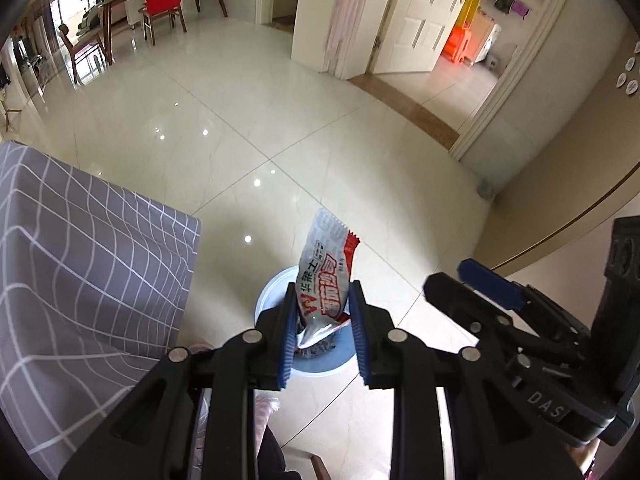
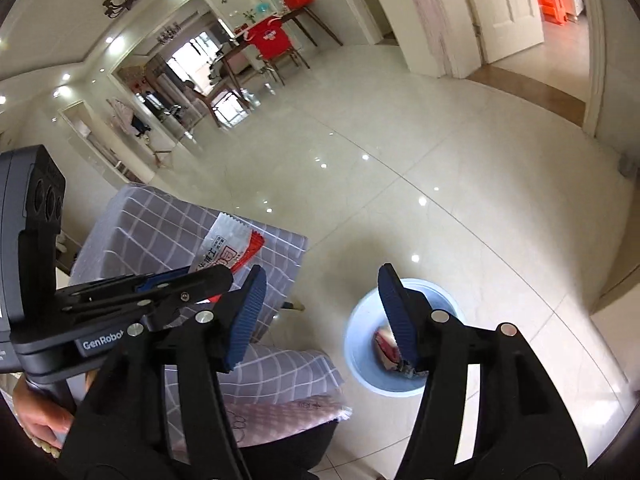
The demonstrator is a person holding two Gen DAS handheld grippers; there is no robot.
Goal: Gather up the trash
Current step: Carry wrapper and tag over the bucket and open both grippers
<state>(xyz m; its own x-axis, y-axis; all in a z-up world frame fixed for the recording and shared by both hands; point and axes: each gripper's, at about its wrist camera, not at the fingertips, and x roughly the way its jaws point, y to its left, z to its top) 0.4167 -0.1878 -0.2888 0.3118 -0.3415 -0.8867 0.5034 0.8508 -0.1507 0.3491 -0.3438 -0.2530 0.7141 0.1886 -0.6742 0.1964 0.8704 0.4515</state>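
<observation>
In the left wrist view, a crinkly silver-and-red foil snack wrapper [image 1: 325, 280] is pinched at its lower end by the nearly closed left gripper [image 1: 323, 322], above a round pale-blue plastic bin [image 1: 320, 366] on the floor. It is judged light, limp and slippery; the bin is mostly hidden. In the right wrist view, the right gripper [image 2: 322, 320] is held wide apart and empty beside the grey checked cloth-covered worktop [image 2: 168, 224]; the bin's contents are hard to make out.
</observation>
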